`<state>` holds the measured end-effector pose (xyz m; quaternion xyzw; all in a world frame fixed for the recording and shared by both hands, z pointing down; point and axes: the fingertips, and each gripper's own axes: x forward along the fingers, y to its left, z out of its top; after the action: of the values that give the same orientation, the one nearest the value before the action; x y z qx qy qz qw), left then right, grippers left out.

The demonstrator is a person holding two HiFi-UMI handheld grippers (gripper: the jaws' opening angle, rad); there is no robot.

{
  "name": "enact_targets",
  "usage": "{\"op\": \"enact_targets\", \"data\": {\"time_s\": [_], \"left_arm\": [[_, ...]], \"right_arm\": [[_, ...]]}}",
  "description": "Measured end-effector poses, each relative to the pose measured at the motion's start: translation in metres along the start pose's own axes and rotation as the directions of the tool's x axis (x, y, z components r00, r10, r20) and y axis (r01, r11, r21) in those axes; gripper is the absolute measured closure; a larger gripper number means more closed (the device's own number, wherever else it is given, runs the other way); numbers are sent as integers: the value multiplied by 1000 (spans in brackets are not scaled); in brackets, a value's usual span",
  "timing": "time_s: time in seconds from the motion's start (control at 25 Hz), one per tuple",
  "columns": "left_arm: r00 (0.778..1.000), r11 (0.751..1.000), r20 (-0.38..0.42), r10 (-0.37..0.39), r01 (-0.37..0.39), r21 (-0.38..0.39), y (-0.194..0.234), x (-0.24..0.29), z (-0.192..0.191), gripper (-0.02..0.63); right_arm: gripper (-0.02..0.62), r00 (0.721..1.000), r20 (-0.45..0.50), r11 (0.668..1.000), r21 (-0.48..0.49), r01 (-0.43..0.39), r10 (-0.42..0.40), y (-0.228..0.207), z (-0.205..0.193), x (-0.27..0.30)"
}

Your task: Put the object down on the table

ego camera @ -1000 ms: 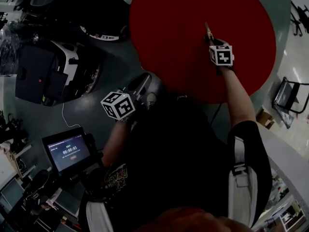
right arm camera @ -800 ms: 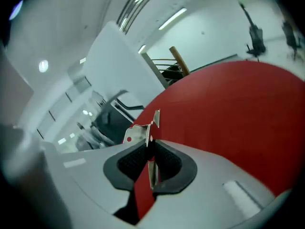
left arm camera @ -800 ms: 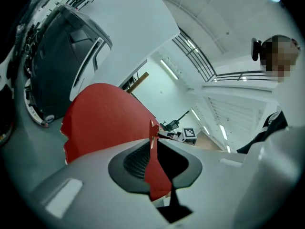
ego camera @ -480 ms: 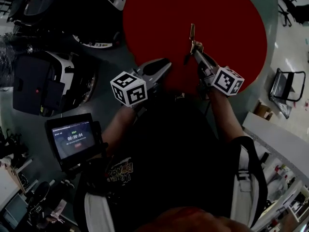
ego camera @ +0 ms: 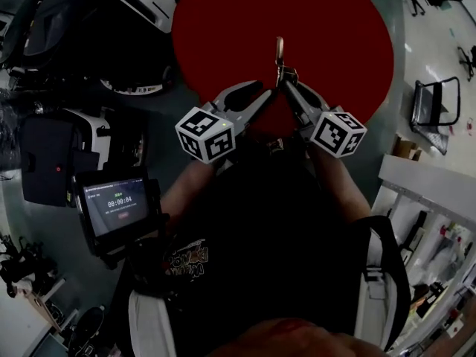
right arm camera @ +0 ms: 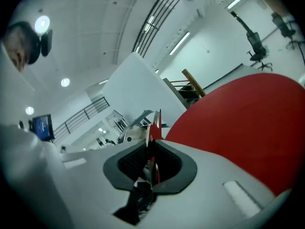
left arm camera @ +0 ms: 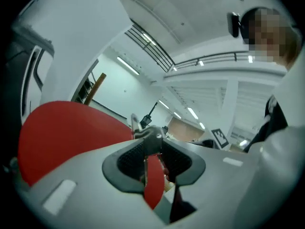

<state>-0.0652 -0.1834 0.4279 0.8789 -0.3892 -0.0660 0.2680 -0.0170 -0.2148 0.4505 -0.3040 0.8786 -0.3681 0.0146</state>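
The left gripper [ego camera: 269,94], jaws just parting narrowly around one end of the metal object [ego camera: 280,53], has joined the right gripper [ego camera: 287,85] clamping it above the near edge of the red table [ego camera: 338,28], so set-down remains undone.

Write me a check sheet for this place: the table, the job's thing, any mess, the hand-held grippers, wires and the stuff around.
Surface: round red table, bare where it shows.
Job's things: small metal object, held in the air over the table, not yet set down.
Clutter: nothing seen on the table.
Grippers: right hand-held gripper is shut on the small metal object. The left hand-held gripper has its jaws apart and has just been opening. The object's end sits at its tips, and its pads do not seem to press on it.
Cables: nothing seen.
Surroundings: screen showing a timer, black case, folding chair.
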Motion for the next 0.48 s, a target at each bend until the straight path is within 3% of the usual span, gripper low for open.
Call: {"op": "enact_targets", "data": {"time_s": [0.08,0.12,0.2,0.28,0.32,0.44,0.48], "left_arm": [[996,982,74,-56,68,-178,15,-9,6,497],[989,955,112,-100,127,-269,19,-11,9,495],[959,875,181,-216,273,-401,15,-14,18,475],[913,791,236,-332,406,-458,-3,-14,26,428],[894,765,249,-372,447,-464,-11,-14,28,414],[875,756,236,-423,485,-440,-21,-14,30,387],[866,743,244,-437,500,-445,-21,-17,31,368]], "right_arm": [[549,994,41,984,141,-109,105,11,7,-12],[548,984,65,960,218,-175,165,19,10,-18],[548,960,106,898,339,-280,259,34,11,-30],[548,942,116,861,383,-335,315,48,8,-39],[548,935,113,852,386,-354,337,55,5,-42],[548,913,97,825,399,-401,397,77,-6,-42],[548,904,96,809,415,-416,416,83,-9,-39]]}}
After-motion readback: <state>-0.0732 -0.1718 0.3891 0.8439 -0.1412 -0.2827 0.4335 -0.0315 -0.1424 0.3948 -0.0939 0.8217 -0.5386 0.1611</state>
